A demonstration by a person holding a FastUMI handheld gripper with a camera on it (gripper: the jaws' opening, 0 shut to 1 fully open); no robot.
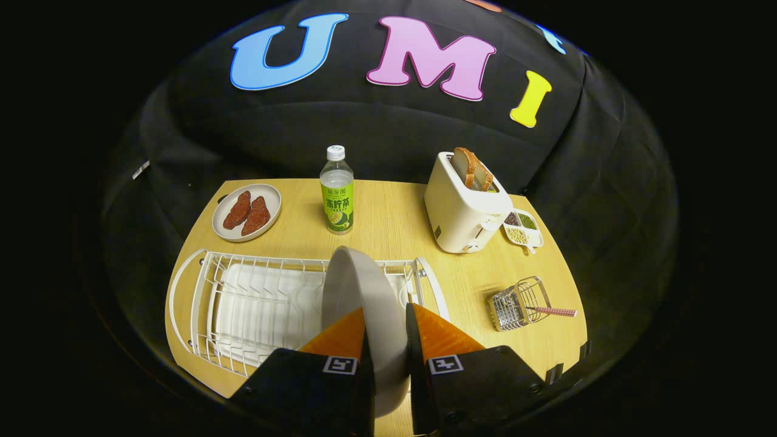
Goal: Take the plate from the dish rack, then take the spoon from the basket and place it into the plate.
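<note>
A grey plate (358, 291) stands on edge between my two fingers, lifted above the white wire dish rack (267, 303). My gripper (386, 321) is shut on the plate's rim, one finger on each face. Right of the fingers, a small wire basket (519, 303) lies on the wooden table with the spoon's (555, 312) checked red handle sticking out to the right.
Beyond the rack stand a green-labelled bottle (337, 191), a plate of reddish food (247, 212), a white toaster (464, 209) with bread in it, and a small divided dish of beans (522, 229). Bare table (461, 279) lies between rack and basket.
</note>
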